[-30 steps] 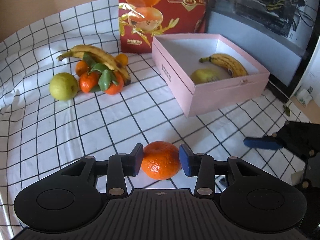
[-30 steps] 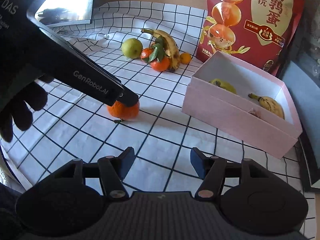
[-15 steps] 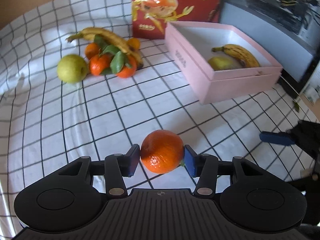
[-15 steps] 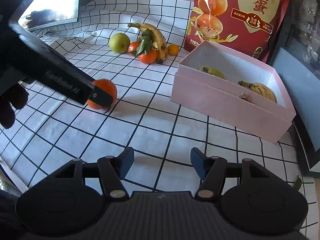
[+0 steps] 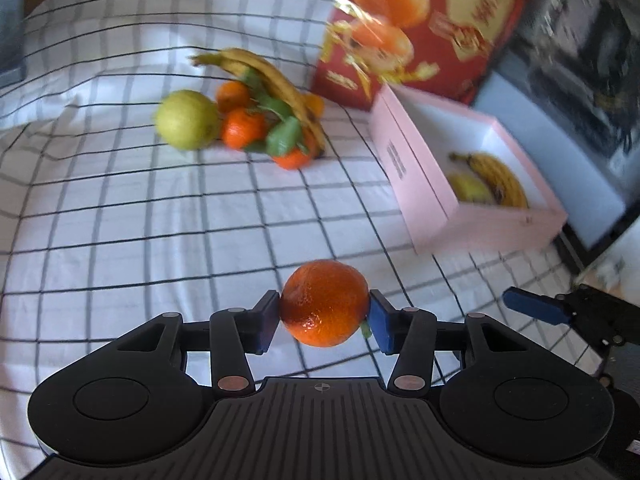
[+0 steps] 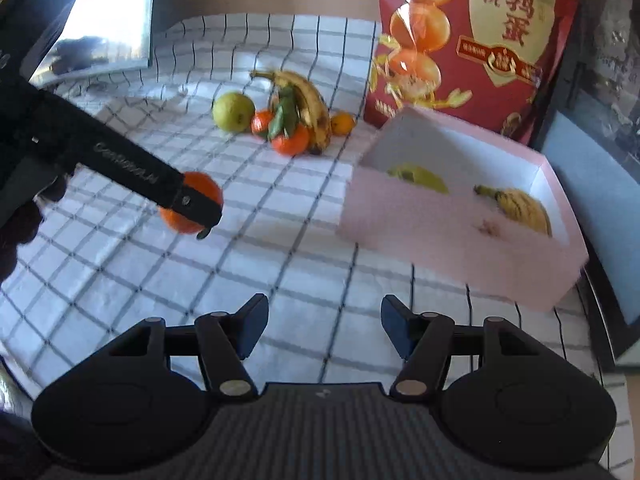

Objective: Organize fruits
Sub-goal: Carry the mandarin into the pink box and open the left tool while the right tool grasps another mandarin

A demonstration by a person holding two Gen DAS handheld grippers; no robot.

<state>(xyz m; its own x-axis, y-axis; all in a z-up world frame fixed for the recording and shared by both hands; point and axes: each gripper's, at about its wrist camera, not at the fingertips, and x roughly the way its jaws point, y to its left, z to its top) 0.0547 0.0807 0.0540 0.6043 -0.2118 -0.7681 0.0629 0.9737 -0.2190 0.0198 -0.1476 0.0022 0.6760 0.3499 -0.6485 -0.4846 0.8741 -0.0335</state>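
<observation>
Clearly, the carrying step was in hand: the left gripper (image 5: 324, 322) had its jaws clamped on a round, glossy orange tangerine (image 5: 325, 303), a blue pad pressed against each side, and the fruit hung clear above the white, black-gridded cloth on the surface (image 5: 140, 216). Those jaws had just been opening a little with the tangerine between them, yet both pads touched its skin. In the right wrist view the same fruit (image 6: 191, 208) showed well ahead and to the left of the right gripper (image 6: 325, 330), whose jaws stood apart with nothing between them.

Ahead and to the right of the left jaws sat the open pale-pink cardboard box (image 5: 424, 200), with a spotted yellow banana (image 5: 496, 178) and a yellow-green fruit (image 5: 470, 188) already inside. Ahead and to the left lay the unsorted pile: a green-yellow apple (image 5: 186, 124), small leafy tangerines (image 5: 244, 128) and a long yellow banana (image 5: 276, 84).

The next move probably called for swinging the tangerine rightward over the box's near wall, lowering it into the free white floor beside the banana, and only then spreading the jaws.
</observation>
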